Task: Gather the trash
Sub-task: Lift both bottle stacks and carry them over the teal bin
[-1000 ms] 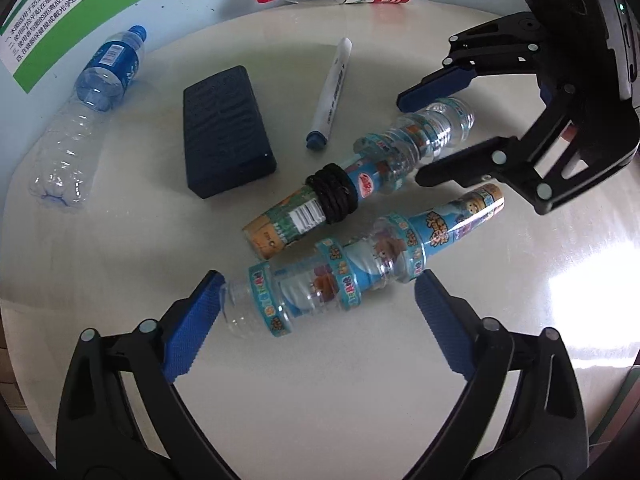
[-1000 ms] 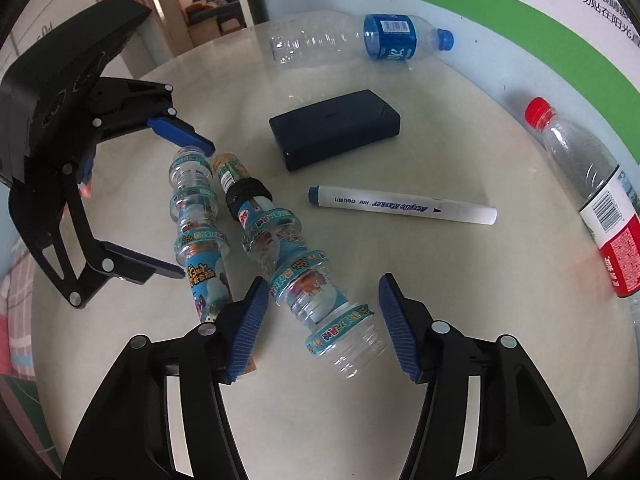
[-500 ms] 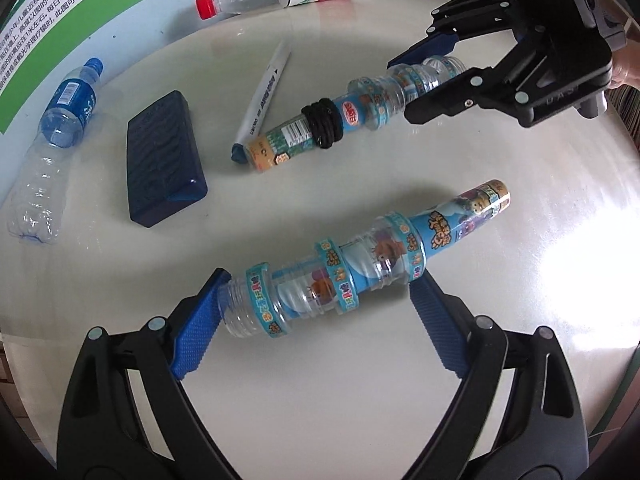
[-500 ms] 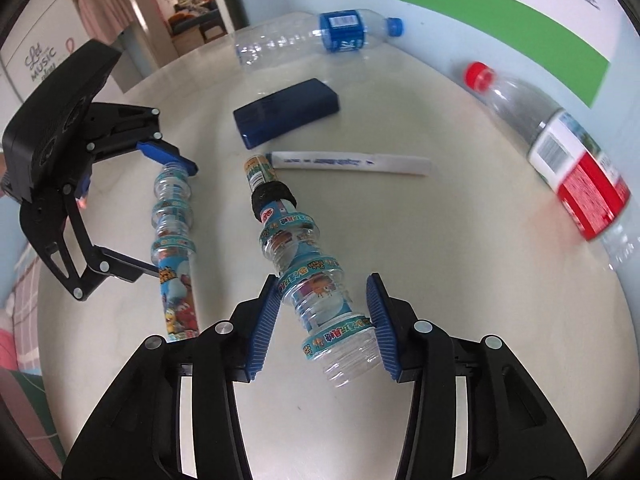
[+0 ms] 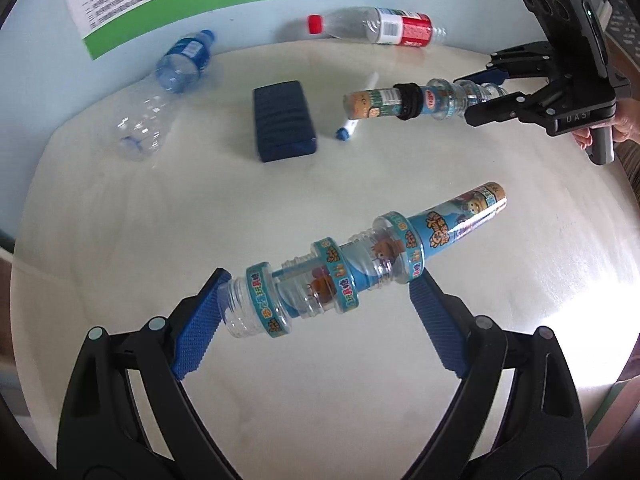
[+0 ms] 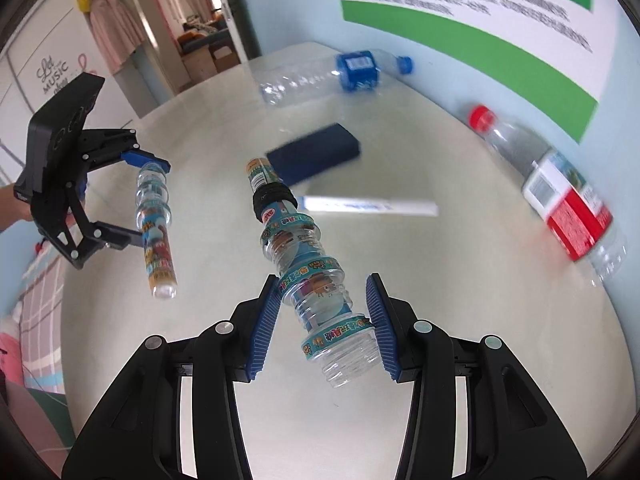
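My left gripper [image 5: 316, 304] is shut on a ribbed cartoon-label bottle [image 5: 360, 268] and holds it lengthwise above the round table [image 5: 120, 240]. It also shows in the right wrist view [image 6: 154, 216]. My right gripper [image 6: 322, 320] is shut on a second cartoon-label bottle with a black band [image 6: 296, 248], lifted off the table. That bottle shows in the left wrist view [image 5: 416, 100], held by the right gripper [image 5: 486, 90]. An empty blue-label bottle [image 5: 168, 84] and a red-label bottle [image 5: 376, 30] lie at the table's far edge.
A dark blue case [image 5: 284, 120] and a white marker [image 5: 356, 116] lie mid-table. A wall with a green and white poster [image 6: 480, 12] borders the table. An open doorway [image 6: 200, 40] shows in the right wrist view.
Both grippers closed on their bottles and lifted them off the table. The two bottles, which lay side by side, have moved apart.
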### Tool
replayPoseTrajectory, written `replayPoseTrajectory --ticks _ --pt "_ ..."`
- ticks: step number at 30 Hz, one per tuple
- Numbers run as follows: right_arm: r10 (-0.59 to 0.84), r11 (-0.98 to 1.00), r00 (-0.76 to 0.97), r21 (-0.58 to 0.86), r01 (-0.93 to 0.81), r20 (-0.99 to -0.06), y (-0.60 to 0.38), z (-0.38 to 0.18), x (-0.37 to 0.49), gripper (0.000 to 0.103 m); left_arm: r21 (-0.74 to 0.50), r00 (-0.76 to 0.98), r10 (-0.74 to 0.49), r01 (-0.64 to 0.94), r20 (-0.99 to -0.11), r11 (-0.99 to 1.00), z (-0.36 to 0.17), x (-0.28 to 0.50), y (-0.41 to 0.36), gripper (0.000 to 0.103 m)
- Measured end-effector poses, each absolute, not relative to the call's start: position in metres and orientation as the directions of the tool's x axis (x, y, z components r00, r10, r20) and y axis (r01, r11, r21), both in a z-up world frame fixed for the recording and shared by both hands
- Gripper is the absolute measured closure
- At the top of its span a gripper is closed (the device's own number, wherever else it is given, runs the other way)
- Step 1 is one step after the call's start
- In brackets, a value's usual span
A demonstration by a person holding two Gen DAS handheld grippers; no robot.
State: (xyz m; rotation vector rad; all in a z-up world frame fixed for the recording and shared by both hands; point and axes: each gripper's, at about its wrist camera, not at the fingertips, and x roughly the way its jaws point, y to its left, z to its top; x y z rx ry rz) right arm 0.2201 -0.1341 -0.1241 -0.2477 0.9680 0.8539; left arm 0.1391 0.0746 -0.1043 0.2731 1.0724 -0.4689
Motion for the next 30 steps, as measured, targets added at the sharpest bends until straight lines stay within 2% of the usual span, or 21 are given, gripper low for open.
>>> replayPoseTrajectory --ticks 11,22,30 --pt "0.593 0.411 0.150 0.137 -0.901 -0.791 0.027 -0.092 0.178 0.058 0.015 0.485 -0.078 0.185 -0.871 0.983 -0.094 0.045 0.218 0.016" --pt "0.589 0.020 -0.113 0.154 -0.988 -0.800 0.246 -0.097 0.053 0.058 0.036 0.421 0.131 -0.226 -0.898 0.973 -0.117 -0.161 0.381 0.015" --pt "0.503 -0.220 -0.281 0.194 -0.956 -0.817 0.381 -0.118 -0.071 0.058 -0.008 0.337 0.180 -0.488 -0.924 0.873 -0.157 -0.305 0.451 0.015"
